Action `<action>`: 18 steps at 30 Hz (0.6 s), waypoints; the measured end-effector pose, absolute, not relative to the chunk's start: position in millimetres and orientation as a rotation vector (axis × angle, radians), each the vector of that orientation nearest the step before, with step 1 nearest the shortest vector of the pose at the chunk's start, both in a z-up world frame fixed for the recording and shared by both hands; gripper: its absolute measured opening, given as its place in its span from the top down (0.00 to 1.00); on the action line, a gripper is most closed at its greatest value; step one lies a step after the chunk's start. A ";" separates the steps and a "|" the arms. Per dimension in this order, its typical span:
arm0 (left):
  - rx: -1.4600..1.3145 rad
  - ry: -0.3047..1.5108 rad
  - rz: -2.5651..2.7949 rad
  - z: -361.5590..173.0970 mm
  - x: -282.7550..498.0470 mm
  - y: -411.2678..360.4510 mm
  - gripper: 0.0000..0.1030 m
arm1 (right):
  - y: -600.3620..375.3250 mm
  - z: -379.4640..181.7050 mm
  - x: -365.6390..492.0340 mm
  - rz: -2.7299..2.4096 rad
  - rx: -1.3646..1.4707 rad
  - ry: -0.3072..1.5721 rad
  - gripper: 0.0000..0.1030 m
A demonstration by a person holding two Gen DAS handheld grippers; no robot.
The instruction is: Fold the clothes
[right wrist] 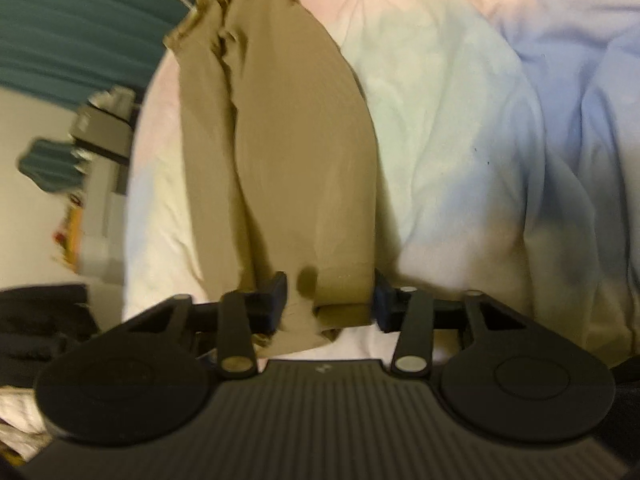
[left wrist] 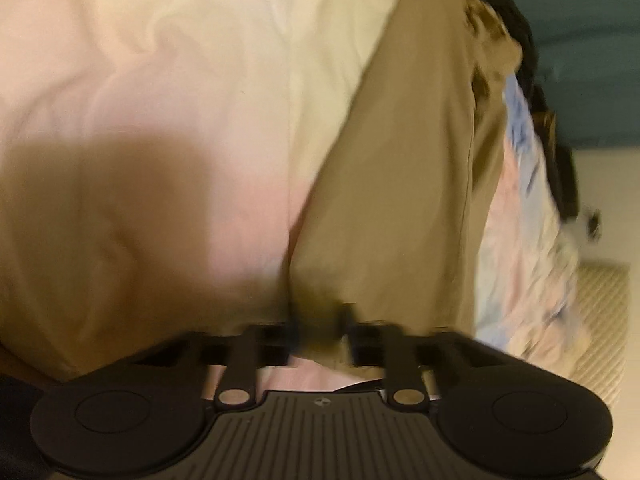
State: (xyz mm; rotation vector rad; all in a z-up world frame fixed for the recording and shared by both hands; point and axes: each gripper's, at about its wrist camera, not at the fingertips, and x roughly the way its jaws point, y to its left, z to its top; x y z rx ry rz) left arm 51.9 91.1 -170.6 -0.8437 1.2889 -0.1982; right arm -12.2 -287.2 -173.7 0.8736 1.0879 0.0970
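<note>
Left wrist view is showing the left gripper [left wrist: 318,330] clenching a small bunch of the tan garment [left wrist: 404,184] at its near end, the jaws nearly together with cloth pinched between them. Right wrist view is showing the right gripper [right wrist: 330,300] gripping a wider fold of the same garment [right wrist: 288,152], its black fingers [right wrist: 276,294] pressing in on bunched fabric. The garment is lying as a long strip on a pale sheet [left wrist: 168,92], stretching away from both tools toward a far edge where other clothes [left wrist: 520,52] are piled. The risk I am judging: the left pinch is catching only a thin edge, so the cloth may be slipping out once lifted; the right grip is holding several loose layers, and one layer could be sliding free and spoiling the fold. Either tool may also be snagging the sheet underneath, though the blur is hiding whether it is.
</note>
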 end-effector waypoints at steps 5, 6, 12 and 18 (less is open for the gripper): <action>-0.879 1.166 -0.260 -124.0 57.6 96.6 0.92 | -292.3 -129.6 -6.9 0.133 0.784 1.019 0.90; -0.879 1.131 -0.288 -107.5 57.3 98.4 0.92 | -296.0 -116.9 -6.3 0.146 0.790 0.987 0.90; -0.911 0.944 -0.413 -26.3 40.7 106.3 0.93 | -308.7 -30.3 -14.0 0.241 0.822 0.764 0.90; -0.948 0.831 -0.452 3.5 -9.7 116.9 0.93 | -303.1 12.2 -46.8 0.308 0.778 0.643 0.91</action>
